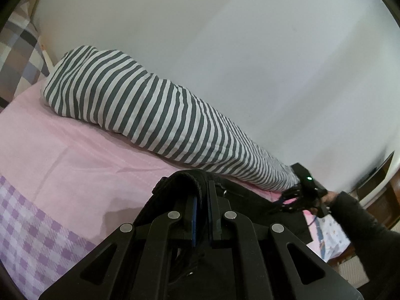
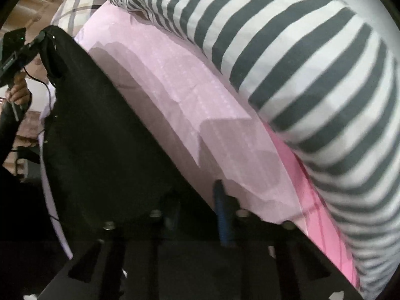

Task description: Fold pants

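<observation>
The black pants hang stretched between my two grippers above a pink bed sheet. In the left wrist view my left gripper is shut on the pants' thick band edge, the blue pads pinching the cloth. My right gripper shows at the far right, holding the other end of the pants. In the right wrist view the pants fill the left and lower middle, and my right gripper is shut on their edge. My left gripper shows at the upper left, gripping the far corner.
A long grey-and-white striped duvet roll lies along the white wall and also shows in the right wrist view. A checked pillow sits at the head. A lilac checked sheet edge is at the lower left.
</observation>
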